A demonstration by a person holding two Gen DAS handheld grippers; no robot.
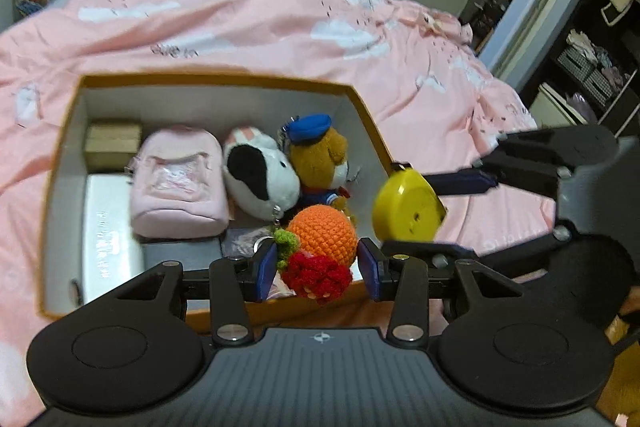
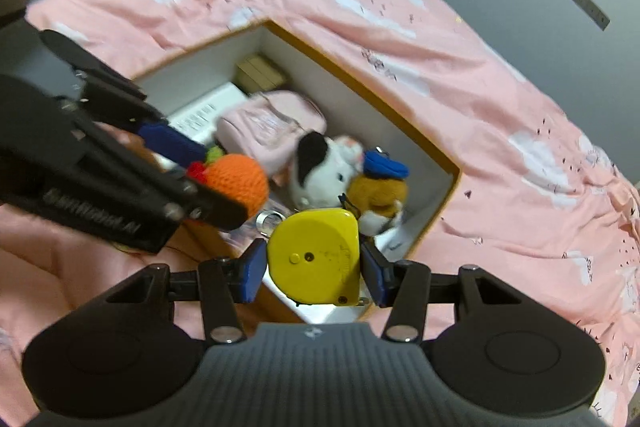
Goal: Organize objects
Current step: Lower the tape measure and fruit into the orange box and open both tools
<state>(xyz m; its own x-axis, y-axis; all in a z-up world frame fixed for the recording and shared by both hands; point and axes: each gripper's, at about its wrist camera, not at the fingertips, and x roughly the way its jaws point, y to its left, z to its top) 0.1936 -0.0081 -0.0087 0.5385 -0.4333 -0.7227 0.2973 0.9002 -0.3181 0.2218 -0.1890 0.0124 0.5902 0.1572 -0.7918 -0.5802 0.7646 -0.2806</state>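
A pink cloud-print bed [image 1: 248, 27] carries an open orange-rimmed box [image 1: 216, 79].

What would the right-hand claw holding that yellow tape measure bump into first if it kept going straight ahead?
Probably the brown plush bear in a blue cap, lying in the orange-rimmed cardboard box just beyond the yellow tape measure held by the right gripper. Depth is uncertain.

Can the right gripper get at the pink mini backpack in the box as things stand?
Probably not: the right gripper is shut on the yellow tape measure, and the left gripper with its crochet orange hangs before the pink mini backpack.
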